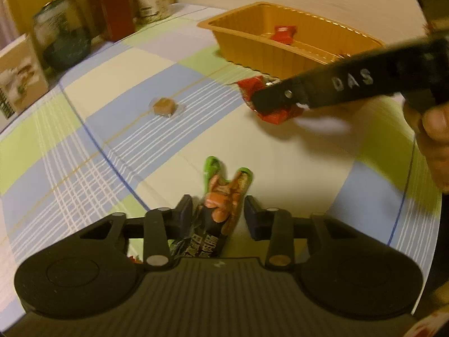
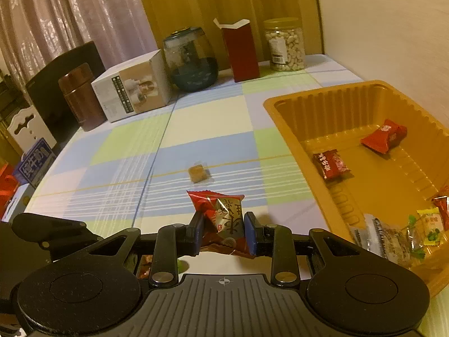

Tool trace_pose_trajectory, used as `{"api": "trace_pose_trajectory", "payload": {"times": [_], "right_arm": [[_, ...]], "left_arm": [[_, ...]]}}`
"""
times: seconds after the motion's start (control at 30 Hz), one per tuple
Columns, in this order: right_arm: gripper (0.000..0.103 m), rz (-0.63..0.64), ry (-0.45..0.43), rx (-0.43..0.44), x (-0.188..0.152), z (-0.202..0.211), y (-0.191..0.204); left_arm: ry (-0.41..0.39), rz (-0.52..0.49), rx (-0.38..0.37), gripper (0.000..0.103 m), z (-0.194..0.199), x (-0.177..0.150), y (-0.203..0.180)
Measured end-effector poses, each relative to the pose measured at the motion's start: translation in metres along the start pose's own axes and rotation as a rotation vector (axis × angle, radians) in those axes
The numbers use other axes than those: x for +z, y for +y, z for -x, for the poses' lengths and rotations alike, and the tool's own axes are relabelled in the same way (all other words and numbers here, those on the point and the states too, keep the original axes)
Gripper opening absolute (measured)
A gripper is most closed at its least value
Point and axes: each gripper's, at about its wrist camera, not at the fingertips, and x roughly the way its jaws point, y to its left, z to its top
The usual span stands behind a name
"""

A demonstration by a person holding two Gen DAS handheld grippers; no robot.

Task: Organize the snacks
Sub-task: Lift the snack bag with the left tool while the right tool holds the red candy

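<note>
In the left wrist view my left gripper (image 1: 219,213) is shut on a sausage snack packet (image 1: 224,196) with green ends and a dark lower half, held just above the checked tablecloth. My right gripper (image 2: 223,233) is shut on a red snack packet (image 2: 221,213). From the left wrist view that red packet (image 1: 269,112) hangs low over the cloth, in front of the orange plastic tray (image 1: 252,42). The tray (image 2: 283,112) holds several wrapped snacks, among them a red one (image 2: 384,137). One small brown wrapped candy (image 2: 199,173) lies alone on the cloth, and it also shows in the left wrist view (image 1: 163,106).
Along the far edge of the table stand a white carton (image 2: 132,92), a dark glass jar (image 2: 192,59), an open red box (image 2: 242,50), a jar of nuts (image 2: 286,45) and a brown flask (image 2: 80,98). A person's hand (image 1: 435,140) holds the right gripper. A wall runs behind the tray.
</note>
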Motion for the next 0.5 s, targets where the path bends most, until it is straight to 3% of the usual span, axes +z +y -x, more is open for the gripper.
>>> {"api": "trace_pose_trajectory", "payload": {"times": [0.13,0.33,0.5], "right_arm": [[0.031,0.008,0.0,0.006,-0.001,0.0,0.004],[0.031,0.019,-0.03,-0.008,-0.003,0.007,0.003],[0.031,0.025,-0.061,-0.003,-0.01,0.025,0.005]], "left_arm": [[-0.003,0.051,0.047,0.03,0.0,0.0,-0.007],[-0.047,0.249,0.086,0.027,0.009,-0.007,-0.009],[-0.091,0.358,0.105,0.026,0.022,-0.01,-0.013]]}}
